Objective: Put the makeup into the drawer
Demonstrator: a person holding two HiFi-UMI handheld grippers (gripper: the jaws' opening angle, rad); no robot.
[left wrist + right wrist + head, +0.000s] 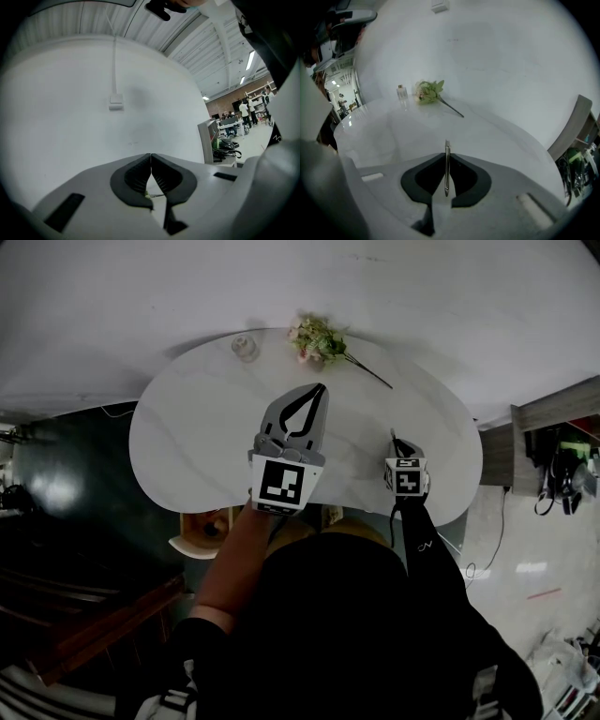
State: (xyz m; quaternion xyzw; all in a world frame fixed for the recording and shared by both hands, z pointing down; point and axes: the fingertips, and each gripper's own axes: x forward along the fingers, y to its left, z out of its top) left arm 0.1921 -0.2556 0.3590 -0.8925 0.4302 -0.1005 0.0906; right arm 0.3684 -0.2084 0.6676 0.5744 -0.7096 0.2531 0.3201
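My right gripper (394, 439) is low over the white table (187, 437) near its front right edge, pointing down at it. It is shut on a thin silvery makeup stick (446, 168) that lies lengthwise between the pads, its tip poking out past the fingertips (446, 143). My left gripper (321, 390) is held level above the middle of the table with its jaws shut and nothing between them (150, 155). A tan wooden part (202, 529), possibly the drawer, shows under the table's front edge and is mostly hidden by my arm.
A bunch of pale flowers with a long stem (319, 338) and a small glass bottle (245, 346) lie at the table's far edge against the white wall. A grey shelf unit (553, 418) stands to the right. A dark floor lies to the left.
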